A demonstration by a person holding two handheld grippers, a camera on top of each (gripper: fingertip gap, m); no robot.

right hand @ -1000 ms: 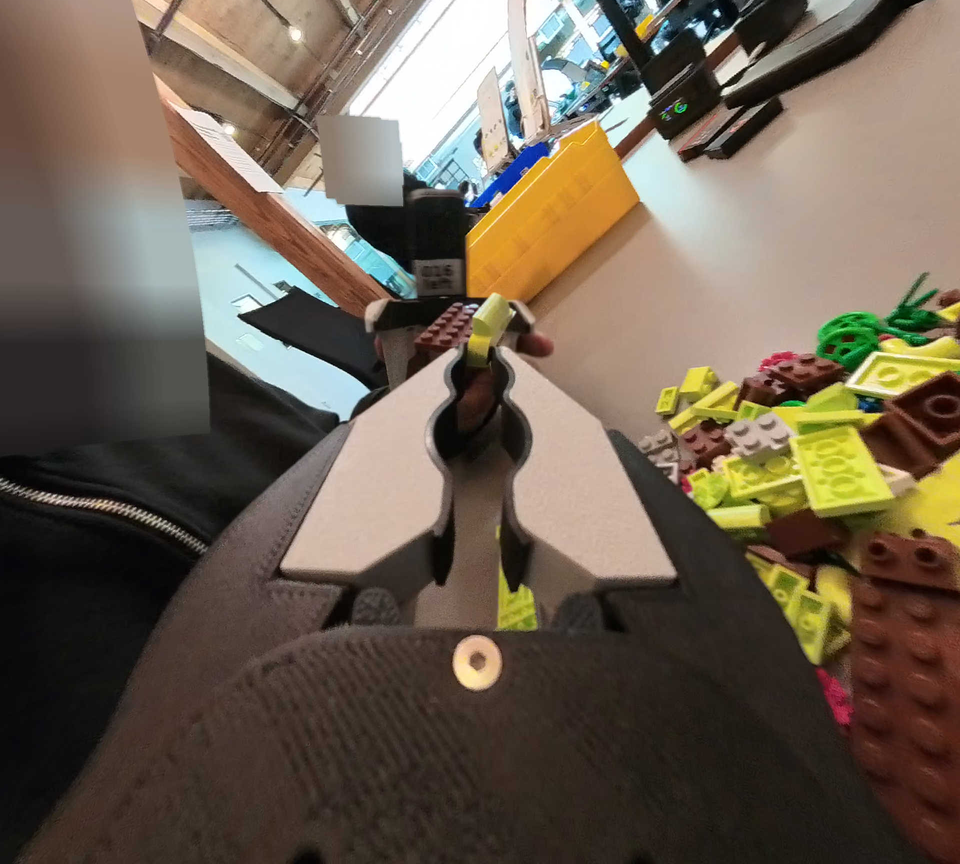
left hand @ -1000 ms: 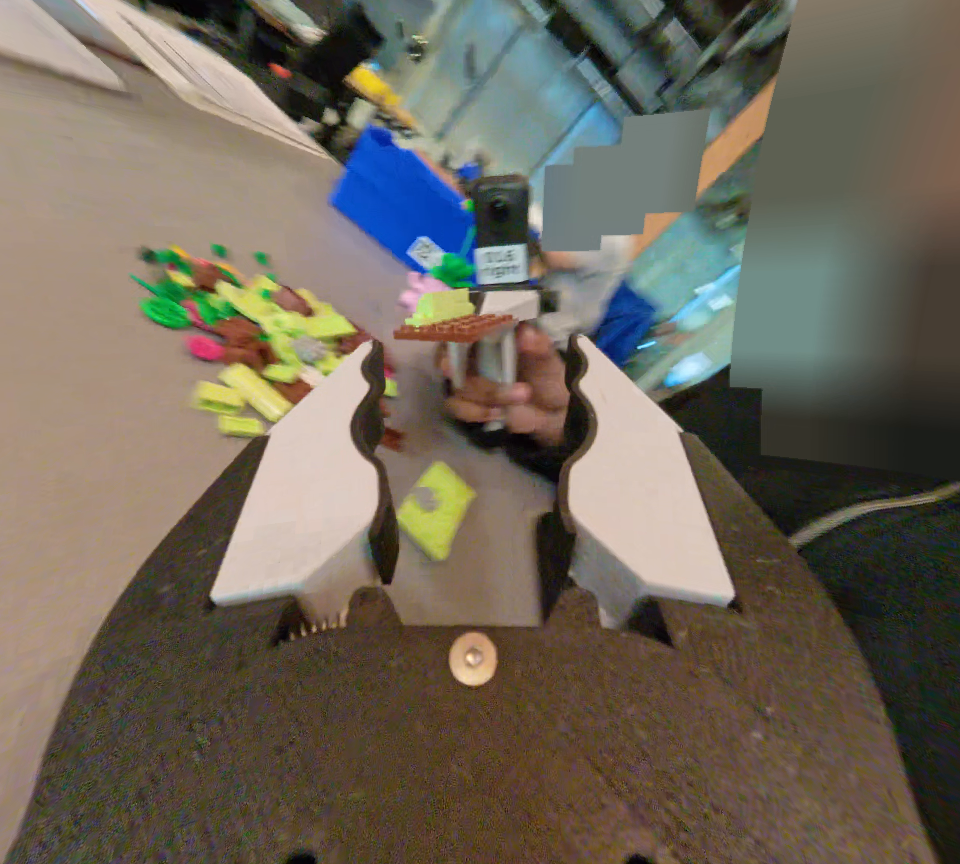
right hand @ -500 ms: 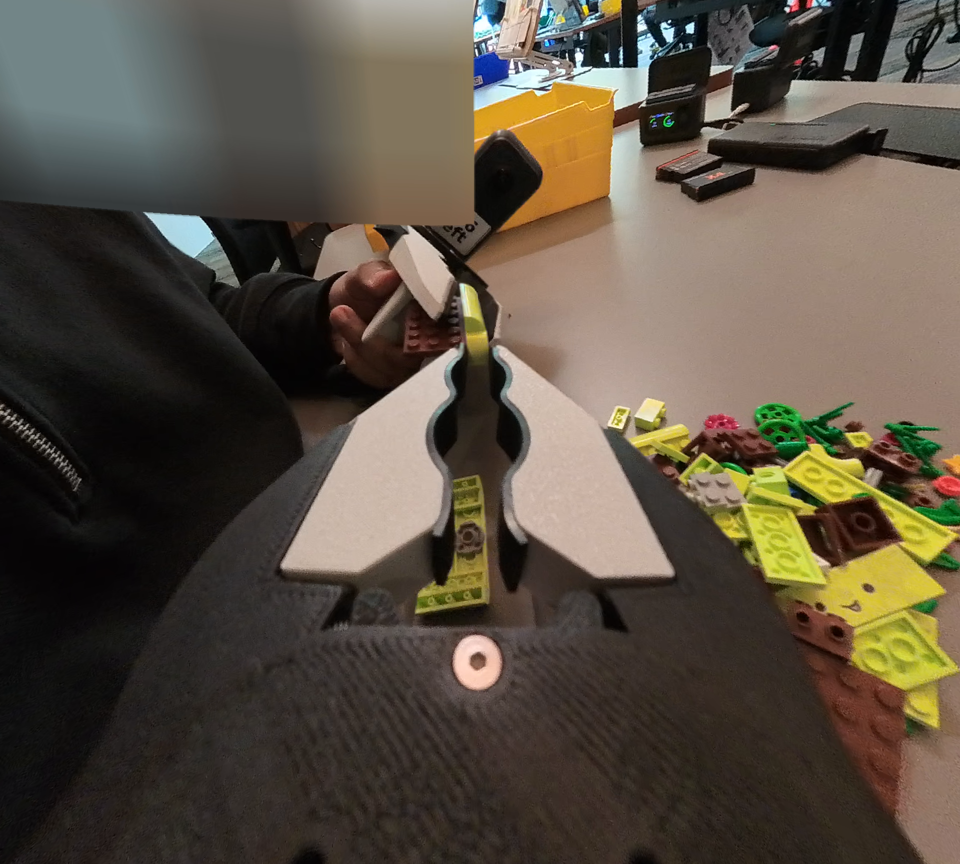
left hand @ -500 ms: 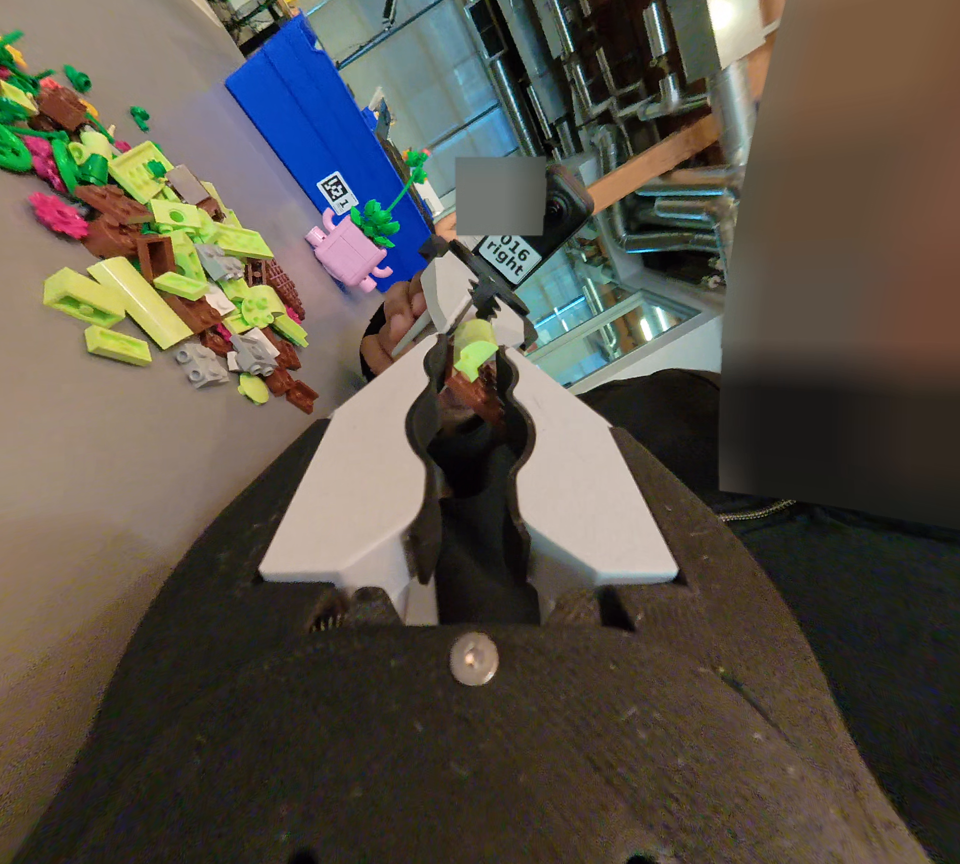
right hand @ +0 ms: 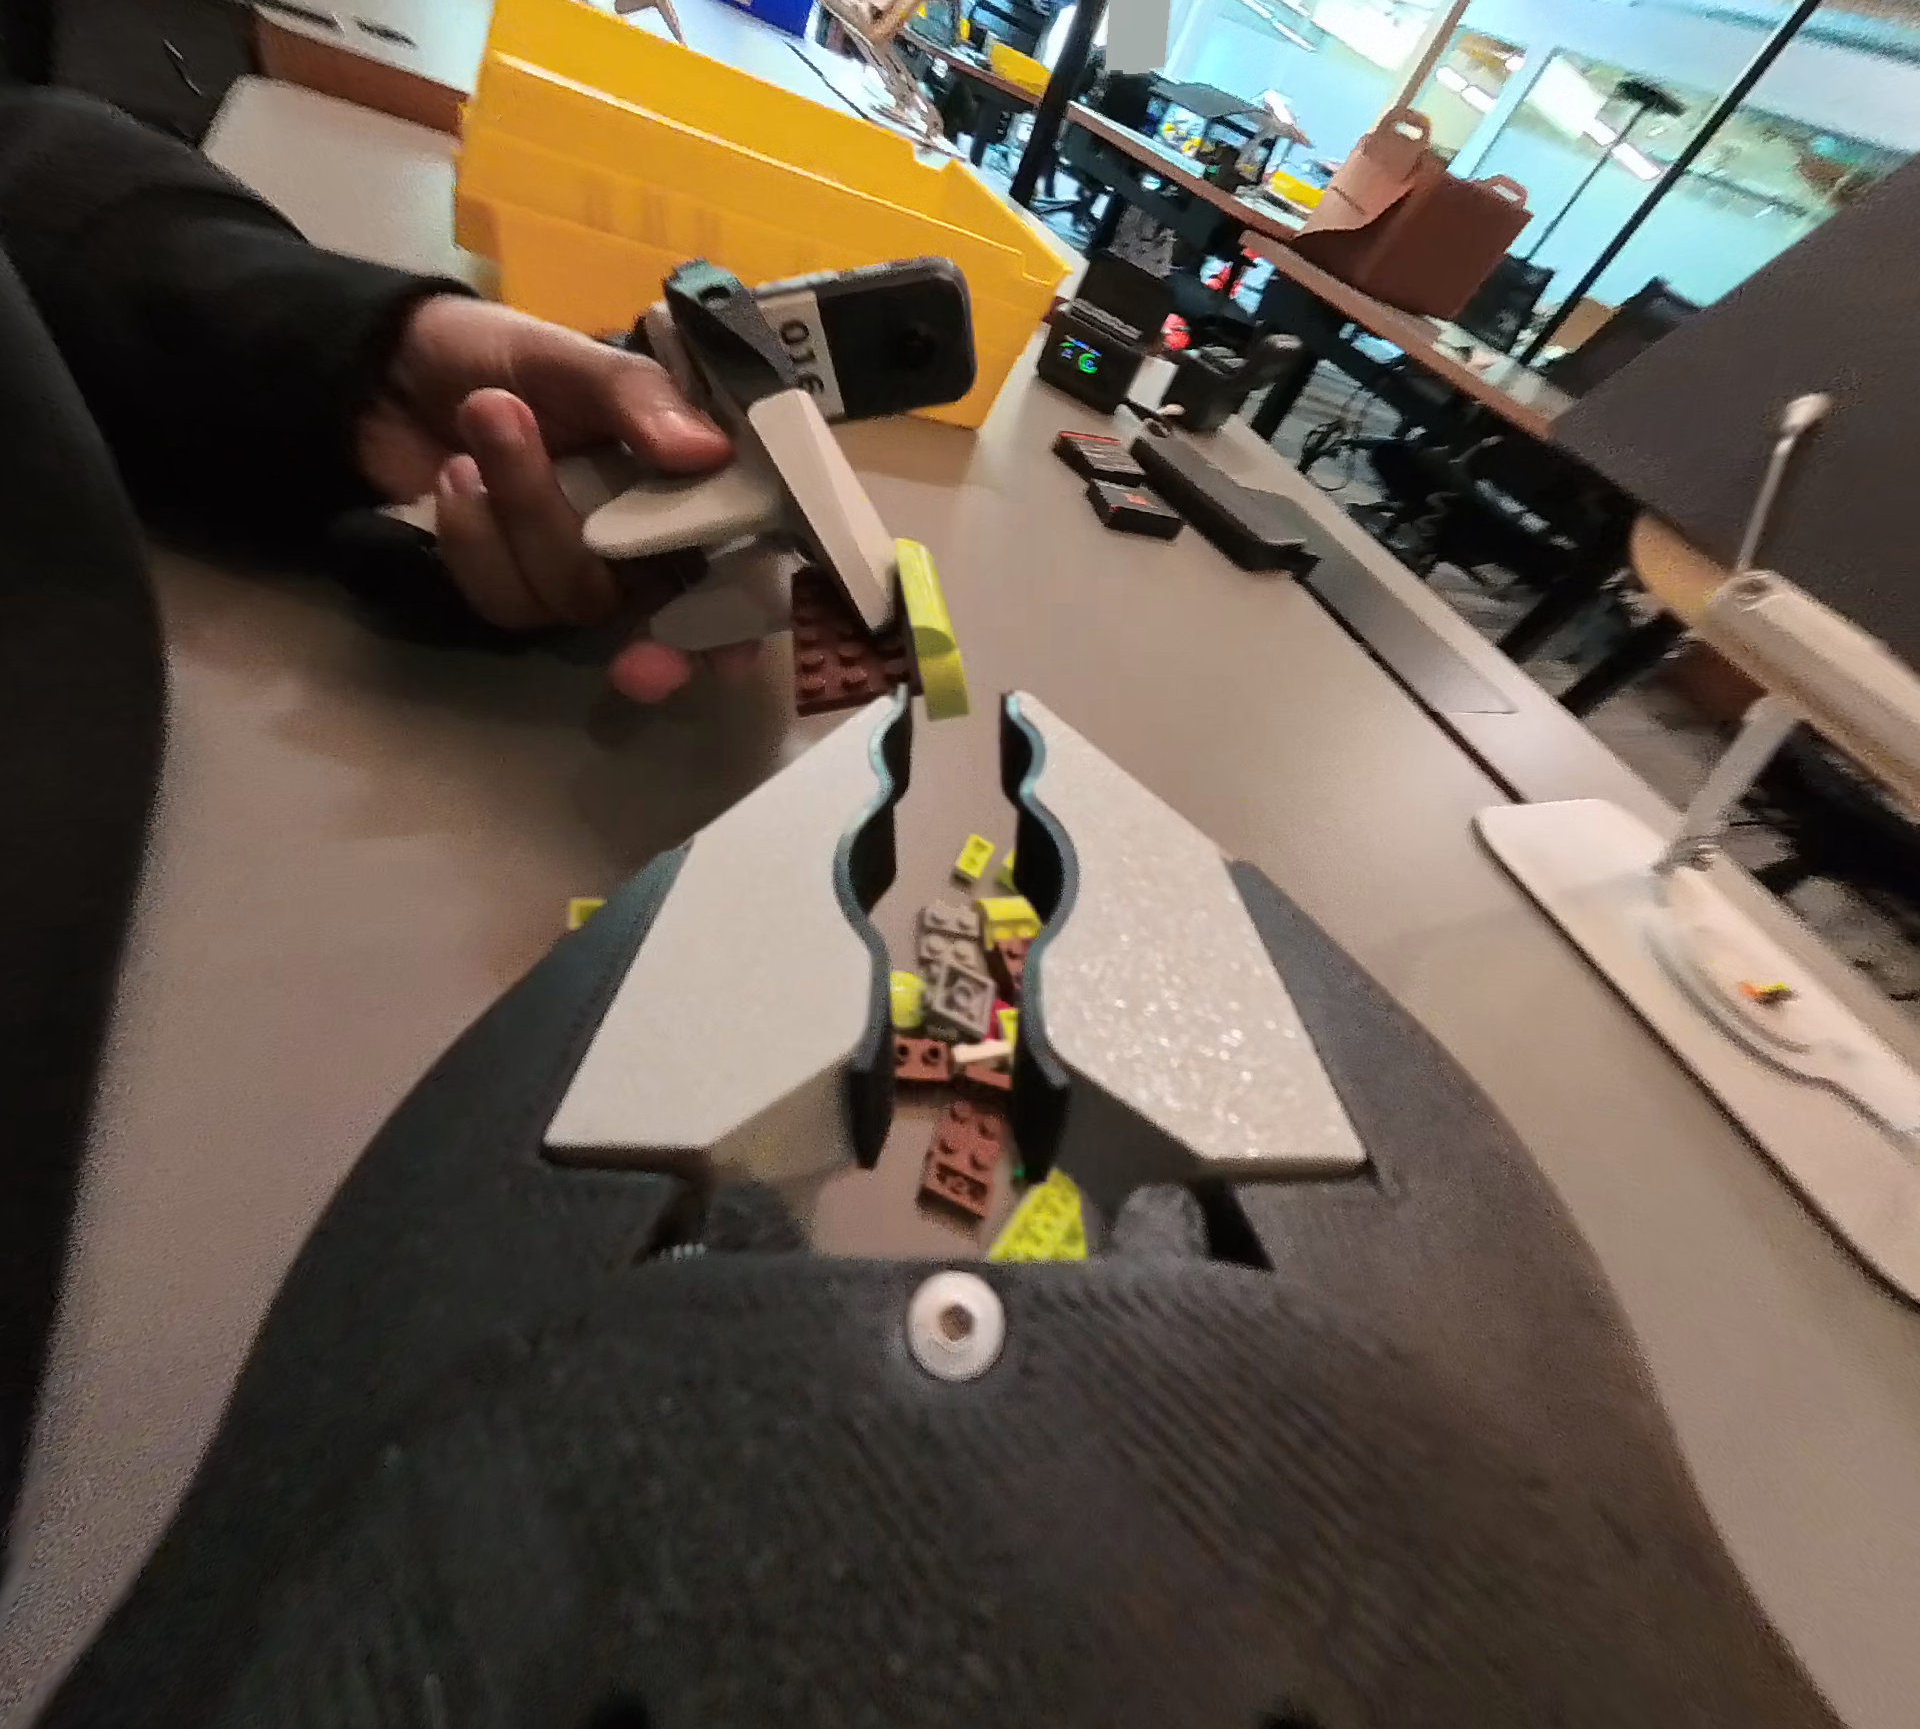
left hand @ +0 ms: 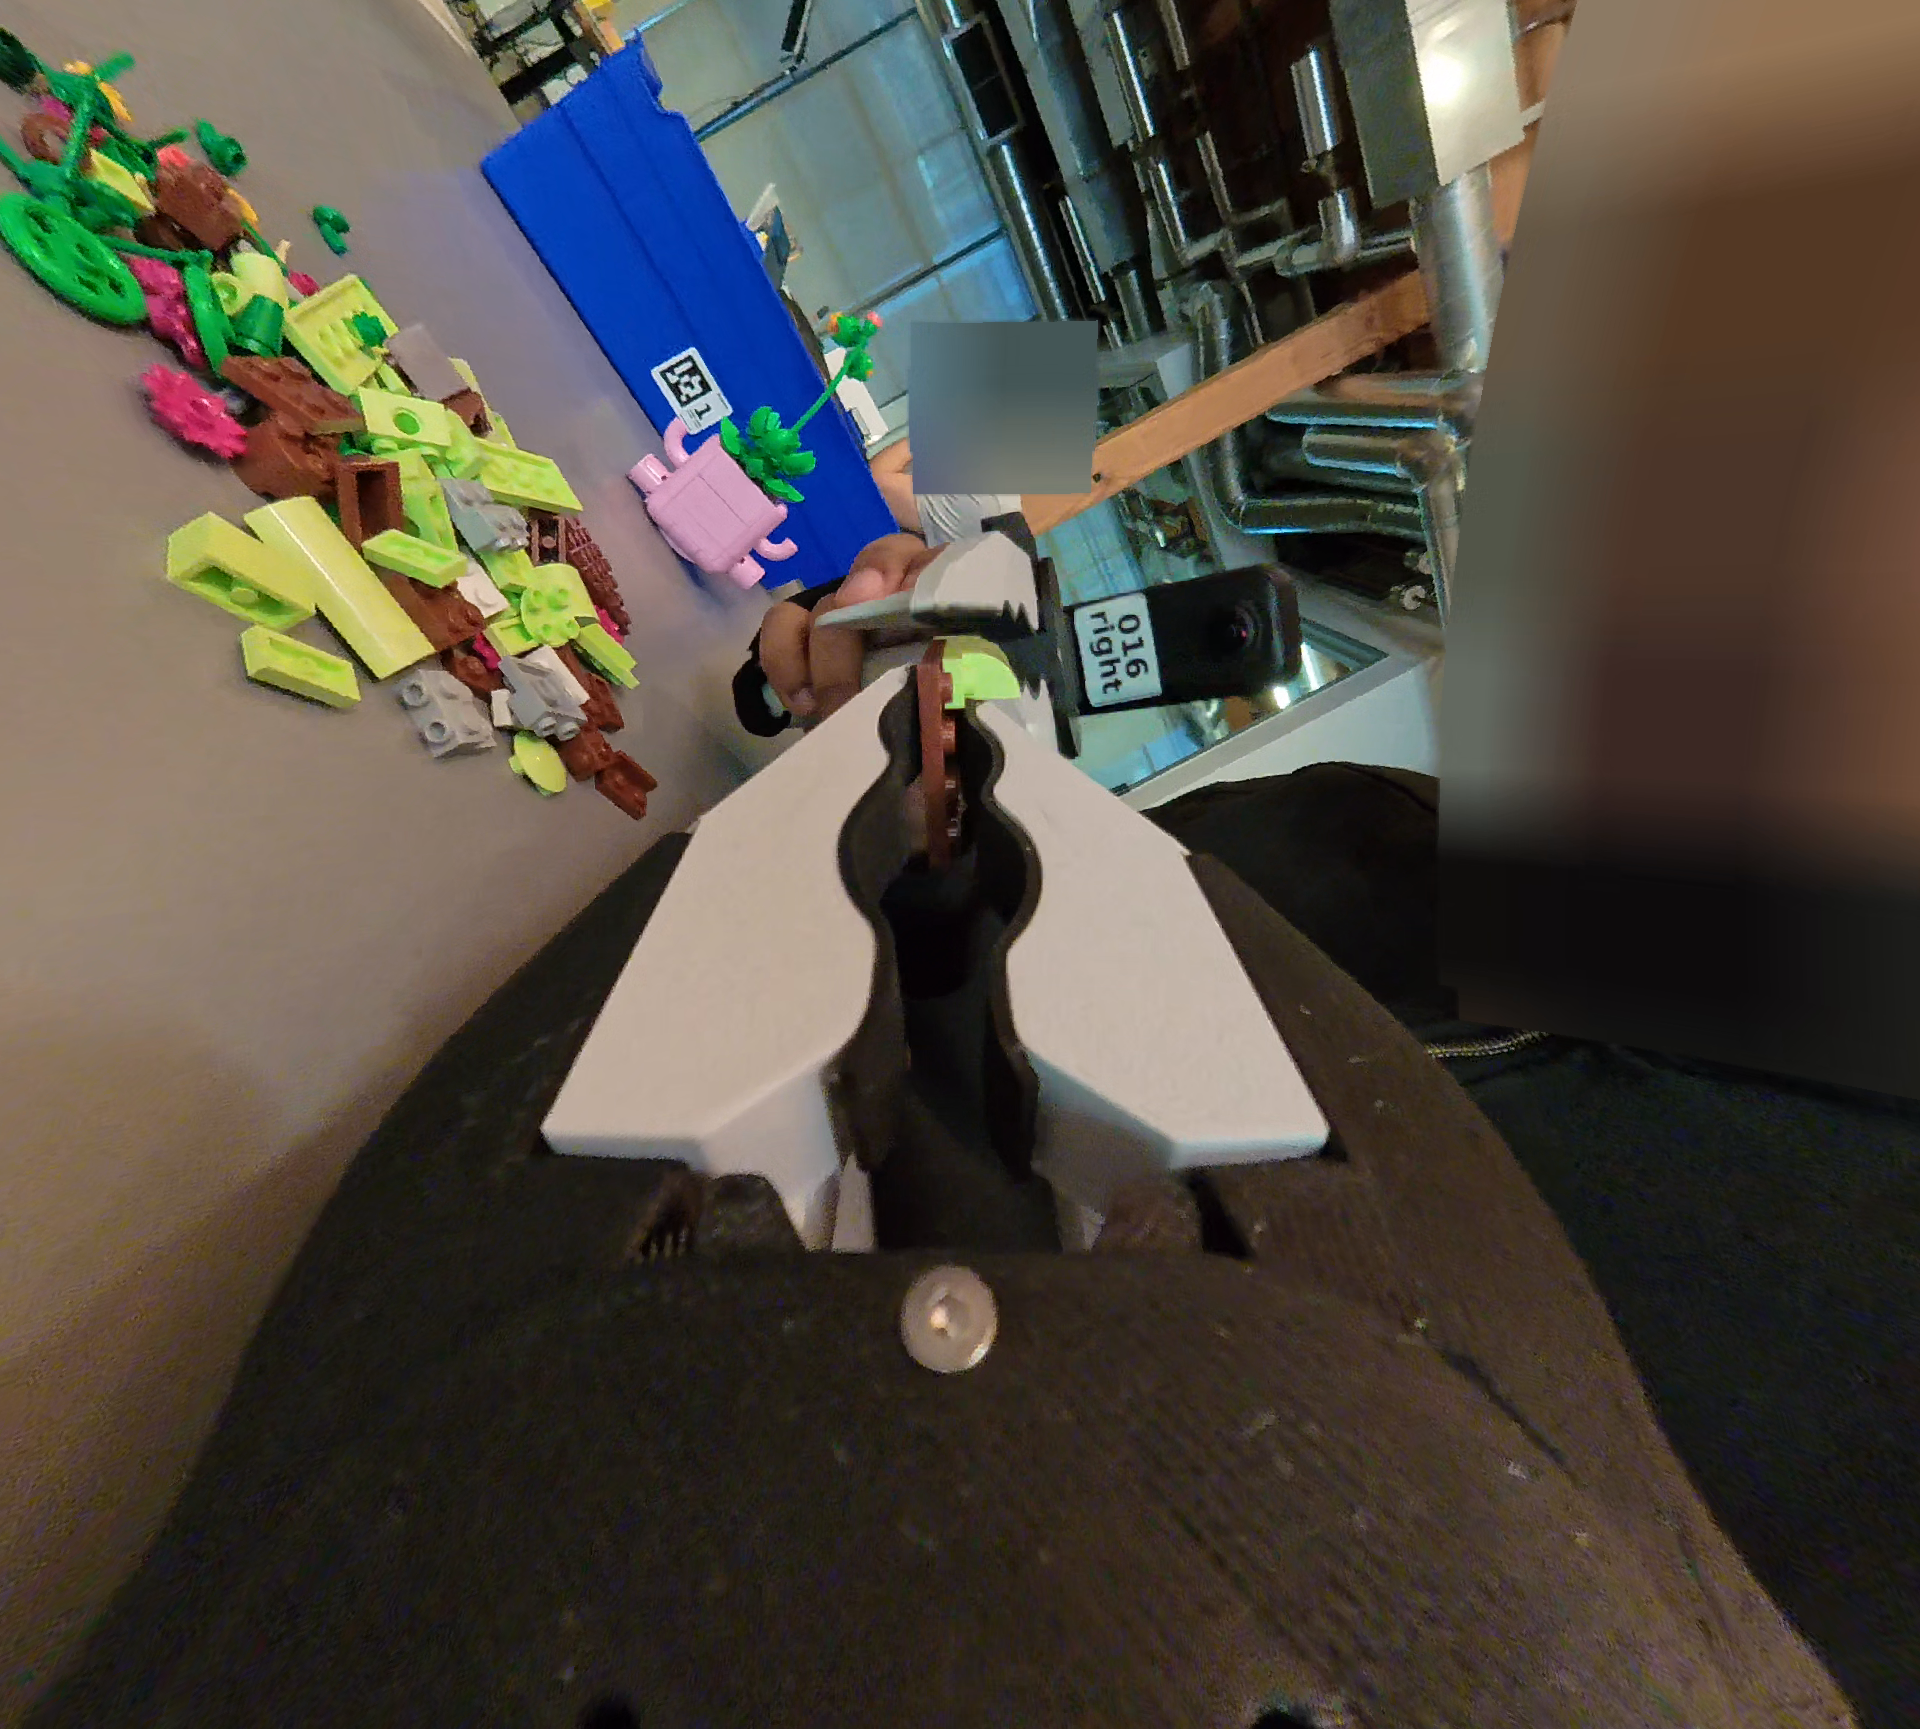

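In the left wrist view my left gripper [left hand: 940, 713] is shut on a brown studded plate [left hand: 940, 775], held edge-on, with a lime piece [left hand: 985, 677] stuck on its far end. Right behind it is the right gripper's camera [left hand: 1195, 630], with a hand [left hand: 805, 651] on the handle. In the right wrist view my right gripper [right hand: 956, 718] is open and empty, its tips just short of the lime piece [right hand: 930, 630]. The left gripper [right hand: 878, 614], held by a hand [right hand: 520, 474], grips the brown plate [right hand: 842, 656] above the grey table [right hand: 1195, 661].
A pile of lime, brown, grey and green bricks [left hand: 395, 495] lies on the table at left, with a pink pot and green plant [left hand: 717, 505] and a blue bin [left hand: 644, 277] behind. A yellow bin [right hand: 727, 173], black devices [right hand: 1122, 495], a white stand base [right hand: 1662, 952] and loose bricks [right hand: 966, 983] also show.
My left gripper, open a second ago, has closed on the brown plate. My right gripper, shut on the lime piece before, has opened, let go and drawn back a little.
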